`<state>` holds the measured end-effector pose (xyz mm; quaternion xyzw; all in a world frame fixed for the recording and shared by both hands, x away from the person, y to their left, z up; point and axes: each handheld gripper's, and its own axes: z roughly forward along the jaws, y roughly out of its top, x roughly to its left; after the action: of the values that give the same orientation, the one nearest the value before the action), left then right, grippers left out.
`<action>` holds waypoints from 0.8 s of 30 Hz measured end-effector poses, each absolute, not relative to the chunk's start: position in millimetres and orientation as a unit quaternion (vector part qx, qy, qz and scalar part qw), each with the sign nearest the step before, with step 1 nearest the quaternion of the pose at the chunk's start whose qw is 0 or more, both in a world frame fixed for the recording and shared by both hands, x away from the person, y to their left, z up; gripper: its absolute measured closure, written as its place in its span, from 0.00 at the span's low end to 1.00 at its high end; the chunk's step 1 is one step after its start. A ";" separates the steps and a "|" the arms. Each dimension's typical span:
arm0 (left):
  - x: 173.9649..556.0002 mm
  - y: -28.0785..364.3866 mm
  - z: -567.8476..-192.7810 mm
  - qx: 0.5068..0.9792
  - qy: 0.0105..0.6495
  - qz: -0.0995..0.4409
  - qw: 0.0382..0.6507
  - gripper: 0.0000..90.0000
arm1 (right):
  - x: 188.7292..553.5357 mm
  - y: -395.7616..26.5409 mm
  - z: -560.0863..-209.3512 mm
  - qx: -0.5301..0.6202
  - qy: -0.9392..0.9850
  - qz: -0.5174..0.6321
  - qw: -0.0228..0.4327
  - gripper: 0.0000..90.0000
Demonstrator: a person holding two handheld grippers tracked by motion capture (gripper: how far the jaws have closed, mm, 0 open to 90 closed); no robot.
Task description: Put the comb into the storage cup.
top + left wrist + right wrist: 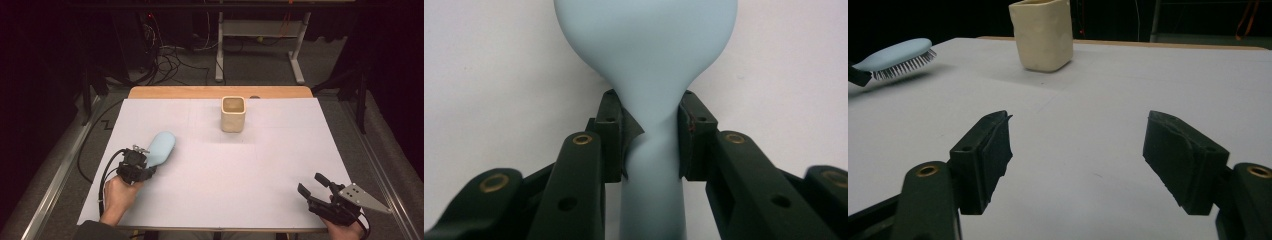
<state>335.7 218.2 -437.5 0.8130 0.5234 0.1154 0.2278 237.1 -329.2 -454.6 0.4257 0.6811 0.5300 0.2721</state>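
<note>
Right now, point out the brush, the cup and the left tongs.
brush [162,148], high view, back of its blue head
cup [233,120], high view, front wall
left tongs [651,137], left gripper view, between the pads, clamped on the brush's neck

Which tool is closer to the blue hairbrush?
The left. The left tool is clamped on the neck of the blue hairbrush, right where the handle meets the head. The right tool sits open at the table's opposite near corner, far from it.

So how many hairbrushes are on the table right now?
1. The light blue hairbrush is at the table's left side, its handle clamped in the left claw, head lifted with bristles facing down, pointing toward the cream cup.
</note>
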 end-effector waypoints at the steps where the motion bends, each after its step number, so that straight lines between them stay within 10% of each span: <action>1: 335.7 218.2 -437.5 0.813 0.523 0.115 0.228 0.77 | 237.1 -329.2 -454.6 0.426 0.681 0.530 0.272 0.31; 24: 323.0 194.5 -426.8 0.828 0.478 0.104 0.275 0.77 | 236.1 -329.5 -454.9 0.430 0.679 0.529 0.272 0.31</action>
<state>323.0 194.5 -426.8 0.8277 0.4783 0.1035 0.2748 236.1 -329.5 -454.9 0.4295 0.6792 0.5294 0.2719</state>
